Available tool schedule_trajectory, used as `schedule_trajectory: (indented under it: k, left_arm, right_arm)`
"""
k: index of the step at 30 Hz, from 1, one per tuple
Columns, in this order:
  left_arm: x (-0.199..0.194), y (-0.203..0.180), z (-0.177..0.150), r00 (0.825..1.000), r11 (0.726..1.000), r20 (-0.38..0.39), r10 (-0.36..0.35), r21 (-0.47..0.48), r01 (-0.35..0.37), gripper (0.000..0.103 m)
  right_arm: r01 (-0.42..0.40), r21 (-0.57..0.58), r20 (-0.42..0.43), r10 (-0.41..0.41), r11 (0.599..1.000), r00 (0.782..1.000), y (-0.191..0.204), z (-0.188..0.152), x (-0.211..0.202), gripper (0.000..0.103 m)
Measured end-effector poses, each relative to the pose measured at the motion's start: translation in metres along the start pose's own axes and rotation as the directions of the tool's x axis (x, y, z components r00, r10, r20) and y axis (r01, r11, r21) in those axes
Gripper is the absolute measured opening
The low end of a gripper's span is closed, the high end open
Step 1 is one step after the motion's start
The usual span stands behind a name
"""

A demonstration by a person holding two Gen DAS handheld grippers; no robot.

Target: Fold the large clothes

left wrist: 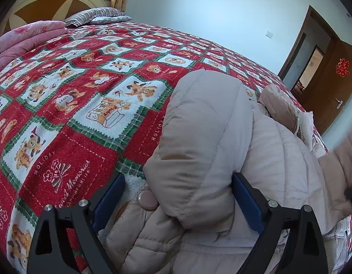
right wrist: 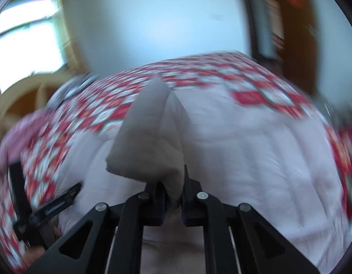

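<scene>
A pale beige puffer jacket lies on the red patterned bedspread at the bed's right front. In the left wrist view my left gripper is wide open, its blue pads on either side of a raised fold of the jacket with a round snap button beside it. In the blurred right wrist view my right gripper is shut on a pinched fold of the jacket and holds it lifted above the rest of the jacket. The left gripper's black frame shows at lower left there.
A pink quilt and a striped pillow lie by the headboard at the far left. A brown door stands open at the right. A window is at the left.
</scene>
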State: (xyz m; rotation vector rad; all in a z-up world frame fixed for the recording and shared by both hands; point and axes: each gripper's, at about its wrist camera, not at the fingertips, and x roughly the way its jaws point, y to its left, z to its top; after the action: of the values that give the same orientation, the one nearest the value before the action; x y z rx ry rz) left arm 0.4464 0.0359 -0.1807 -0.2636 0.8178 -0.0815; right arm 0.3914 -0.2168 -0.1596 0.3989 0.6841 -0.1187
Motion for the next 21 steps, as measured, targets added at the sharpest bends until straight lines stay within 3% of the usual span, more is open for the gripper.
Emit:
schedule_trajectory:
  k: [2,4,6,8,10,13,15,16,17,19,21]
  left_arm:
    - [0.000,0.000,0.000,1.000,1.000,-0.001,-0.004,0.002,0.004,0.096]
    - [0.000,-0.001,0.000,1.000,1.000,-0.003,-0.009,0.006,0.009,0.098]
    - [0.000,-0.001,0.000,1.000,1.000,-0.004,-0.007,0.008,0.007,0.098]
    - [-0.001,-0.001,0.000,1.000,1.000,-0.003,-0.010,0.006,0.010,0.098]
    - [0.000,-0.001,0.000,1.000,1.000,-0.003,-0.008,0.007,0.008,0.098]
    - [0.000,-0.001,0.000,1.000,1.000,-0.003,-0.007,0.008,0.007,0.098]
    - [0.000,-0.001,0.000,1.000,1.000,-0.003,-0.005,0.008,0.005,0.098]
    - [0.000,-0.001,0.000,1.000,1.000,-0.003,-0.005,0.008,0.005,0.098]
    - [0.000,0.000,0.000,1.000,1.000,-0.003,-0.006,0.008,0.006,0.098]
    - [0.000,-0.001,0.000,1.000,1.000,-0.003,-0.006,0.008,0.006,0.098]
    - [-0.001,-0.001,0.000,1.000,1.000,-0.001,-0.011,0.005,0.011,0.098]
  right_arm:
    - [-0.002,0.089,-0.086,0.010,0.996,0.996,-0.029,-0.013,0.010,0.015]
    - [-0.030,0.123,-0.093,0.042,0.992,0.995,-0.046,-0.025,0.008,0.017]
    - [-0.019,0.147,-0.069,0.029,0.989,0.997,-0.051,-0.025,-0.001,0.029]
    - [0.008,0.155,-0.051,0.000,0.988,0.999,-0.055,-0.021,-0.015,0.051]
    - [0.082,0.178,0.023,-0.087,0.981,0.996,-0.060,-0.011,-0.038,0.063]
    - [0.199,0.129,0.155,-0.218,0.971,0.963,-0.050,0.006,-0.064,0.065]
    - [0.196,-0.004,0.154,-0.193,0.981,0.969,-0.028,0.009,-0.058,0.054]
    - [0.193,-0.112,0.131,-0.178,0.975,0.975,-0.010,0.009,-0.047,0.044]
    - [0.202,-0.179,0.107,-0.185,0.963,0.977,-0.003,0.009,-0.037,0.040]
    - [0.210,-0.265,0.020,-0.212,0.941,0.977,0.009,0.005,-0.006,0.040]
    - [0.230,-0.267,-0.068,-0.256,0.936,0.964,0.000,-0.002,0.017,0.040]
